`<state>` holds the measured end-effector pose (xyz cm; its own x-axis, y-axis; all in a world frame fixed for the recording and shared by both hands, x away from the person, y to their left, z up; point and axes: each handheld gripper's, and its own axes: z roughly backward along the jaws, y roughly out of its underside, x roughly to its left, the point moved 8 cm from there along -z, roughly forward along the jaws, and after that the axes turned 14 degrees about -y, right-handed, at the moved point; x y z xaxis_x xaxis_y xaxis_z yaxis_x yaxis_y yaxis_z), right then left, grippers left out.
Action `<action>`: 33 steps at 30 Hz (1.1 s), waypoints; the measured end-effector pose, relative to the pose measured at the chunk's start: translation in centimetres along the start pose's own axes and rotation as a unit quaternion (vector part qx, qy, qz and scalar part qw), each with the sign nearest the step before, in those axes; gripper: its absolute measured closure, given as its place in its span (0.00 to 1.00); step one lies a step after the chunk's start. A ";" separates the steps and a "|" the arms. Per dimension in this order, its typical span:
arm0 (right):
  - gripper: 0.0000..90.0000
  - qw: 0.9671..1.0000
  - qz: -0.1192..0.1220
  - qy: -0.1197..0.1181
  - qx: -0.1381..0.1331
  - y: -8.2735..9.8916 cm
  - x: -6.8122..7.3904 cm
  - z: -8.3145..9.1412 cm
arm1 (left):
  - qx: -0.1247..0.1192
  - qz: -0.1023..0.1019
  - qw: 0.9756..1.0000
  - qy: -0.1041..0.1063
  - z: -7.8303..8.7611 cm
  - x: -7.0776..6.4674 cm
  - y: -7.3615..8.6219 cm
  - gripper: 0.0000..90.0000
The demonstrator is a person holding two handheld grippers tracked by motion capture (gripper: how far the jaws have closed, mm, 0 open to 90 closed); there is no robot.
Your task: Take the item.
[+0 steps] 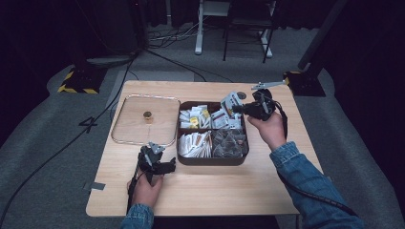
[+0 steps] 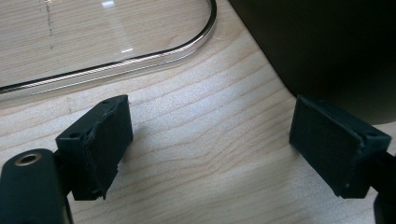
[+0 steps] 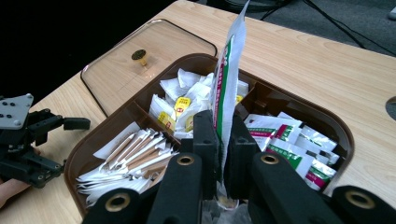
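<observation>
Over the far right corner of a brown tray (image 1: 212,161) on one wooden table (image 1: 200,191), the right gripper (image 3: 223,154) pinches a single white packet with green and red print (image 3: 227,84), held upright and clear of the tray — its jaws clamped tight on the packet's lower edge. Four compartments divide the tray: white sachets with yellow labels (image 3: 180,105) at the back left, more green-and-white packets (image 3: 289,144) at the back right, a heap of slim paper sticks (image 3: 135,151) at the front left, and dark pyramid bags (image 1: 229,142) at the front right. One clear lid (image 1: 143,119) with one small brass knob (image 1: 148,115) lies flat beside the tray. Near the table's front edge, the left gripper (image 2: 210,149) rests low over bare wood just beside the tray — jaws spread wide, nothing between them. Two hands in denim sleeves (image 1: 305,167) work the grippers.
</observation>
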<state>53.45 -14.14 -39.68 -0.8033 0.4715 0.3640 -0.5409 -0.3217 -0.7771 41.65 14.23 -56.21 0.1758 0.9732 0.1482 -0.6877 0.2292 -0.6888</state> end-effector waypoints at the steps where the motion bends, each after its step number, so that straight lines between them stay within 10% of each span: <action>1: 0.95 1.000 0.001 0.000 -0.001 0.1 0.0 0.2 | 0.000 0.000 1.000 0.000 0.0 0.0 0.0 0.15; 33: 0.95 0.997 -0.039 0.060 -0.034 3.7 -3.5 10.2 | 0.000 0.000 1.000 0.000 0.0 0.0 0.0 0.15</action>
<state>51.72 -25.40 -38.63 -0.7210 0.5897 0.3639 -0.5796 -0.2255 -0.7831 41.64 14.21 -56.21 0.1756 0.9733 0.1478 -0.6885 0.2287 -0.6883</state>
